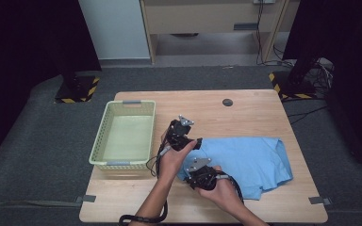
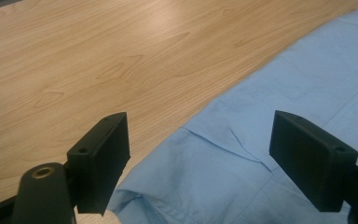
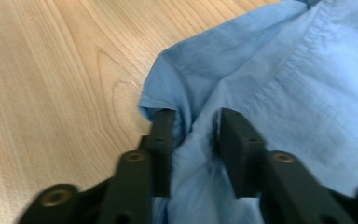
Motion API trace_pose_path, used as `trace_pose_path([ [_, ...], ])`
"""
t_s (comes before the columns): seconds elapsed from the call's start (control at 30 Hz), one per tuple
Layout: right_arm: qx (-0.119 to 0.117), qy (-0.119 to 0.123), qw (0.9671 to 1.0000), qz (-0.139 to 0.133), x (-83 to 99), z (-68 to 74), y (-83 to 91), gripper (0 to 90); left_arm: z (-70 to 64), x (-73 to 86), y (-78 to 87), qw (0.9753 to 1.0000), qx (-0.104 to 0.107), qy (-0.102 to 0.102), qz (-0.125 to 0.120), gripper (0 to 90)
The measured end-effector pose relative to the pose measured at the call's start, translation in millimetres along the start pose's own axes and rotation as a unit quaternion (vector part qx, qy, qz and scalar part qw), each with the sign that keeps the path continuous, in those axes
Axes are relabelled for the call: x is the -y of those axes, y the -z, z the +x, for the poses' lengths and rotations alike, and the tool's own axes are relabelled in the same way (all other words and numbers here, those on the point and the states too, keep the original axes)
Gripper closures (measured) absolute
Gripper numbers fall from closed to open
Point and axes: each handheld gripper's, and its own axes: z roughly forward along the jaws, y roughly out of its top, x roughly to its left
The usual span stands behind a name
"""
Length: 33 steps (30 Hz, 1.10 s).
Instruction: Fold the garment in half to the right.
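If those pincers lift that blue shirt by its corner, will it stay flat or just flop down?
Probably flop: the blue shirt already bunches into soft folds between the right gripper fingers. It looks thin and light, lying creased on the table. A push would likely wrinkle it rather than slide it whole.

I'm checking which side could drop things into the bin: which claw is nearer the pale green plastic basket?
Left. The left claw is beside the pale green plastic basket, over the light blue cloth shirt's edge. The right claw is farther off, at the shirt's near corner.
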Motion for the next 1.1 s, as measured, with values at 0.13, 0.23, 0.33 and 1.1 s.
trace_pose_path([
  [0.13,0.007,-0.004,1.0,0.0,2.6,-5.2,2.2,82.4,-3.6,0.1,-0.7,1.0,0.001,-0.001,-0.004,19.7],
  [0.23,0.013,-0.003,0.9999,-0.003,4.9,-7.6,3.6,83.9,-5.7,1.9,-3.5,0.9999,0.001,-0.013,-0.001,20.6],
  [0.33,0.024,-0.002,0.9997,-0.001,7.2,-9.7,5.7,84.2,-4.9,5.1,-8.0,0.9999,-0.008,-0.007,-0.003,20.8],
  [1.1,0.039,-0.007,0.9992,0.001,16.6,-19.8,13.9,84.5,20.8,46.3,-56.8,0.9988,-0.027,0.032,0.027,35.7],
])
